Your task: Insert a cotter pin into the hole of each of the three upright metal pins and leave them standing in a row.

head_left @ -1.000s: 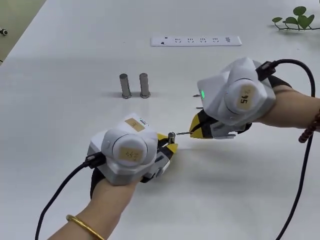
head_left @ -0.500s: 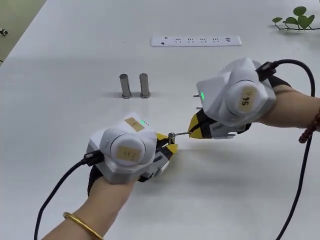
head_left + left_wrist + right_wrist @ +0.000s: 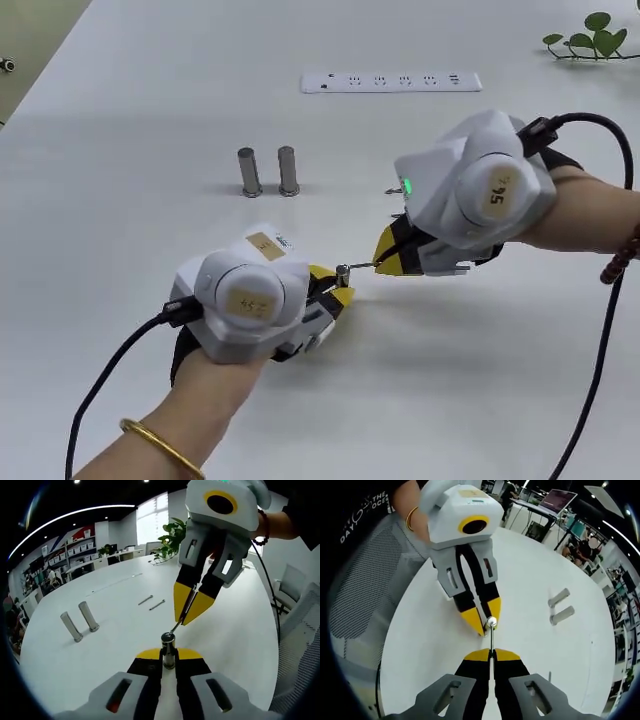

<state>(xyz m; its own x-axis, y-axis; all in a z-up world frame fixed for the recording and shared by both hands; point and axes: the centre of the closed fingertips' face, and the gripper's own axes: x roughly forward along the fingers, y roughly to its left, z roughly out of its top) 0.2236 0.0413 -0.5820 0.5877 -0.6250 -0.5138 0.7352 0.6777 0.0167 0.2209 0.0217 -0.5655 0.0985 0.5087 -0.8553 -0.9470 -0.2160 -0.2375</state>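
A short silvery metal pin (image 3: 168,647) with a rounded cap stands clamped in the left gripper (image 3: 169,656), mid-counter (image 3: 480,380). The right gripper (image 3: 491,655) pinches a thin cotter pin (image 3: 491,637), its tip at the cap. 2 more pins (image 3: 249,172) stand side by side, well apart behind.

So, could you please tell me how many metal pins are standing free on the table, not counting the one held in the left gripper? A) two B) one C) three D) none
A: the two free metal pins stand side by side on the table, while the left gripper is shut on the third metal pin.
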